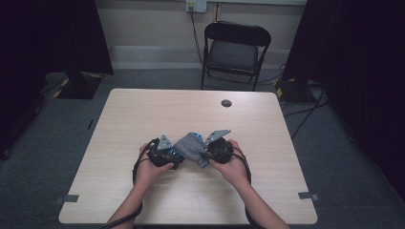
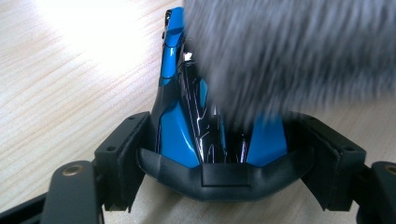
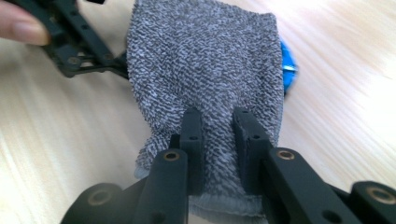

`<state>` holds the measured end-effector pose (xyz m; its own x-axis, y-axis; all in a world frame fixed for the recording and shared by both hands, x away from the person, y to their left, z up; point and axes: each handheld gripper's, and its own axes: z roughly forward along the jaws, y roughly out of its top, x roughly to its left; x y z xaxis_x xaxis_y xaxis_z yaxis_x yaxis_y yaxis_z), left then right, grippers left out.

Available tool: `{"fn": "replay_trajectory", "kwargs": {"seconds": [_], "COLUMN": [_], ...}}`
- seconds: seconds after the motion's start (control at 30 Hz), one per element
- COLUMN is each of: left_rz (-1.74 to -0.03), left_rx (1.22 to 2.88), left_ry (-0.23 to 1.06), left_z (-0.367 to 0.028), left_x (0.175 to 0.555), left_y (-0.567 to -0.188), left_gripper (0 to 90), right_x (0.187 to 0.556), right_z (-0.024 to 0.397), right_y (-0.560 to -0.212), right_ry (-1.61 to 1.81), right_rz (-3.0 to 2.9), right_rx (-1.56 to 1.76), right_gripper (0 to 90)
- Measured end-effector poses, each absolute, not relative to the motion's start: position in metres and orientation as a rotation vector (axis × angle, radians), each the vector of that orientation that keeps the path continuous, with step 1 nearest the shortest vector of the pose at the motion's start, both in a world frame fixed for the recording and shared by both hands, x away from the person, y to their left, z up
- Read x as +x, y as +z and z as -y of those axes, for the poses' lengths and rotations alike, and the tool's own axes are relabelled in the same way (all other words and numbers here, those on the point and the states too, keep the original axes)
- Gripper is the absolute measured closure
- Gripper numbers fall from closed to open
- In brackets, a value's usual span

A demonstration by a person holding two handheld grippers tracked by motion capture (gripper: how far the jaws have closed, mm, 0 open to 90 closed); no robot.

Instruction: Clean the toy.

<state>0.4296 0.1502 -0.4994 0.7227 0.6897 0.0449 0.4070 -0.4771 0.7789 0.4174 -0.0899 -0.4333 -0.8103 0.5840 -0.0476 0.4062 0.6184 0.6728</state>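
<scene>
While your right gripper (image 3: 218, 122) clamps the grey sock (image 3: 205, 60) hem, its length runs away toward the left gripper (image 1: 173, 155), whose jaws grip the blue toy car (image 2: 187, 126).

- Square table with a pale wood-grain top (image 1: 143, 114) and rounded corners, standing on grey carpet.
- Small round dark grommet (image 1: 226, 103) set in the tabletop near its far edge, right of centre.
- Black folding chair with a padded seat (image 1: 234, 51), beyond the table's far edge, facing the table.
- Black curtains (image 1: 52, 38) hanging at both sides of the room.
- White wall socket (image 1: 196, 5) on the far wall, with a dark cable (image 1: 196, 33) running down from it behind the chair.
- Strips of grey tape (image 1: 70, 198) on the floor, near each of the table's near corners.
</scene>
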Motion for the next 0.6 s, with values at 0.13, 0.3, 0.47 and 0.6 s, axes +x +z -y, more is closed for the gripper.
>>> {"fn": "replay_trajectory", "kwargs": {"seconds": [0.13,0.3,0.47,0.6], "left_rz": [-0.829,-0.826,-0.829,-0.832], "left_rx": [2.132,2.134,2.134,2.127], "left_ry": [0.458,0.459,0.462,0.463], "left_z": [-0.15,-0.15,-0.15,-0.149], "left_x": [0.429,0.429,0.429,0.429], "left_y": [-0.499,-0.499,-0.499,-0.5], "left_gripper": [24.4,24.4,24.4,24.4], "right_x": [0.414,0.415,0.422,0.425], "right_z": [0.072,0.053,0.043,0.042], "right_y": [-0.433,-0.433,-0.438,-0.44], "right_ry": [0.957,0.912,0.852,0.836], "right_rz": [-2.611,-2.627,-2.643,-2.645], "right_rx": [0.742,0.687,0.702,0.722], "right_gripper": [75.2,74.7,74.7,74.8]}}
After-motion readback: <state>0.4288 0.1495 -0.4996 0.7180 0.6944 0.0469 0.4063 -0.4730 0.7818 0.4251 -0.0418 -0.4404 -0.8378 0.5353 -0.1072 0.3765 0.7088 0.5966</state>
